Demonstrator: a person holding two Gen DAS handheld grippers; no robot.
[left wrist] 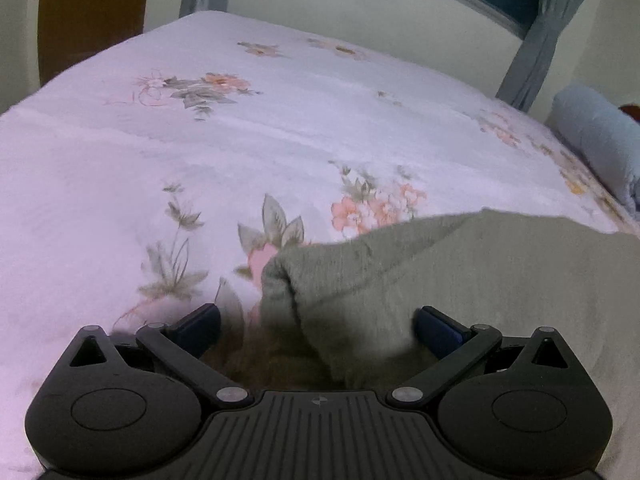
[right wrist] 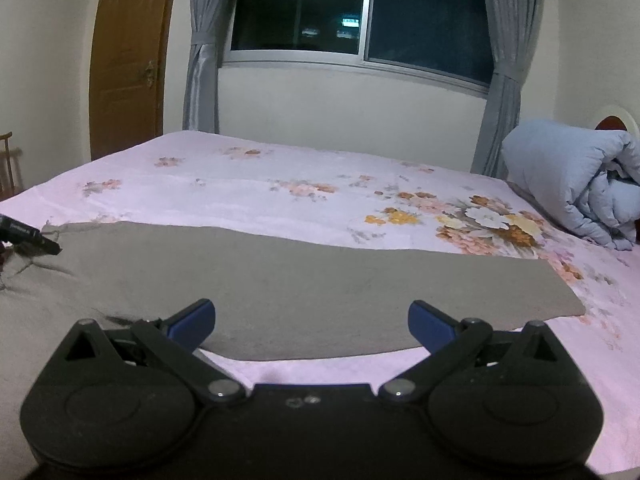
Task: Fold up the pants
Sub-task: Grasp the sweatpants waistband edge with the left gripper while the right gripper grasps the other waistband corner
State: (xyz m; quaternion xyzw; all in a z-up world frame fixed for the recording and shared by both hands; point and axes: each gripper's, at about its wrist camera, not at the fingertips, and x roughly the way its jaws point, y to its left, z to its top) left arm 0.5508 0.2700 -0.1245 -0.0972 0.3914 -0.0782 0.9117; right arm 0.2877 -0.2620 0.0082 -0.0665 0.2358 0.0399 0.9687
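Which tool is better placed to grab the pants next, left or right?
Left, probably. The left tool is open with a bunched fold of the grey pants already between its fingers. The right tool is open too, but only over the flat leg, with no raised edge to pinch.

From the left wrist view the pants (left wrist: 460,292) run off the right and bottom edges, and the fabric between the jaws is smeared by blur. The rolled blue duvet (right wrist: 580,184) at the bed's far right corner is cut by the frame. The left gripper (right wrist: 28,238) pokes in, mostly cropped.
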